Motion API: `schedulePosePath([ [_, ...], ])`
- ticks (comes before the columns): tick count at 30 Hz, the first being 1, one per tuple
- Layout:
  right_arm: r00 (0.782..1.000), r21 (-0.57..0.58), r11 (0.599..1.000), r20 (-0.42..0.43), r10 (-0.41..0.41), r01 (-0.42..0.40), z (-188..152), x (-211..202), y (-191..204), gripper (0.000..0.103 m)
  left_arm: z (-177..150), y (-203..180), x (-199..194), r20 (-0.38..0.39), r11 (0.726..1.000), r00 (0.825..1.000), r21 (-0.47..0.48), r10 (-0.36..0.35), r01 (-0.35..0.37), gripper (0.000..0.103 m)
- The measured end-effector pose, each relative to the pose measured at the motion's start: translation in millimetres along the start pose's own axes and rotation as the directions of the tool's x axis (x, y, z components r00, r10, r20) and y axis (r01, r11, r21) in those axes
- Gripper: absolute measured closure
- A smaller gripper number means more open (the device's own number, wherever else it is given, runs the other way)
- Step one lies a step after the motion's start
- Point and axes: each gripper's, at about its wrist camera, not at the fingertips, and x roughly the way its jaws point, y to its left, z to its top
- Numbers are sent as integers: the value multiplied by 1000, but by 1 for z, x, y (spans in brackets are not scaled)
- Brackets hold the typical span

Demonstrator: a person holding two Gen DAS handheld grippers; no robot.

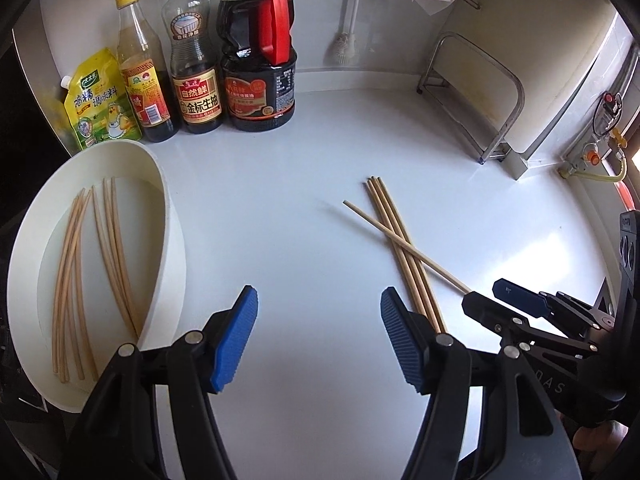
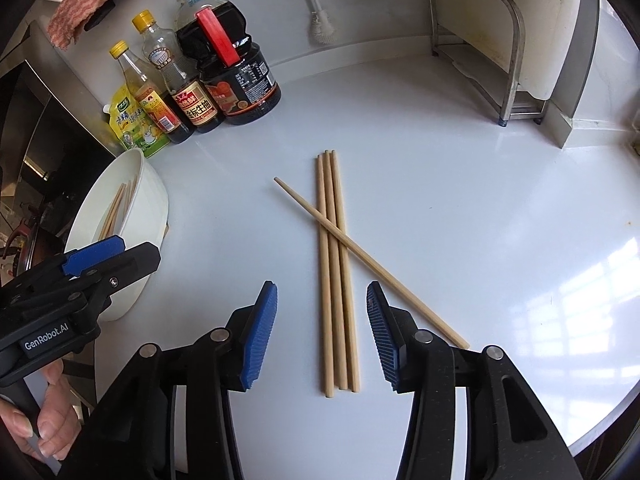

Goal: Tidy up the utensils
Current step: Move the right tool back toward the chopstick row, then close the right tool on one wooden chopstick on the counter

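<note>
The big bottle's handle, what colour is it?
Red. The handle on the big bottle shows best in the left wrist view.

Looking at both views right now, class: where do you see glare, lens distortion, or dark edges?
Right wrist view: window glare patches on the counter at right; the fisheye bends the rack. Left wrist view: the bowl rim and back wall curve strongly; black vignette fills the corners; the chopsticks stay sharp with faint shadows.
</note>
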Motion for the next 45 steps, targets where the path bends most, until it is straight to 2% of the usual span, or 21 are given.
schedulePosePath([
  [4, 997, -45, 996, 13, -74, 74, -3, 4, -11, 54, -3, -8, 9, -15, 1000, 1000, -5, 0, -1, 38],
  [11, 990, -123, 983, -4, -138, 137, -7, 23, -31, 54, -13, -14, 31, -44, 999, 999, -50, 15, -17, 36],
  [28, 994, -234, 967, -24, -108, 100, -2, 60, -43, 54, -17, -35, 68, -62, 996, 998, -87, 23, -29, 36],
  [31, 993, -279, 954, -11, -121, 113, -4, 62, -39, 62, -18, -37, 72, -64, 995, 998, -95, 24, -30, 36],
  [35, 992, -317, 940, 10, -125, 122, -5, 62, -36, 82, -20, -41, 77, -68, 995, 997, -97, 25, -32, 36],
  [37, 992, -318, 940, 17, -126, 125, -4, 62, -37, 86, -20, -42, 79, -67, 995, 998, -99, 23, -30, 36],
  [39, 991, -304, 944, 26, -128, 130, -3, 62, -40, 94, -20, -45, 81, -65, 995, 998, -96, 22, -28, 36],
  [45, 994, -245, 963, 26, -108, 111, -4, 58, -50, 96, -20, -54, 91, -73, 996, 997, -83, 23, -29, 36],
])
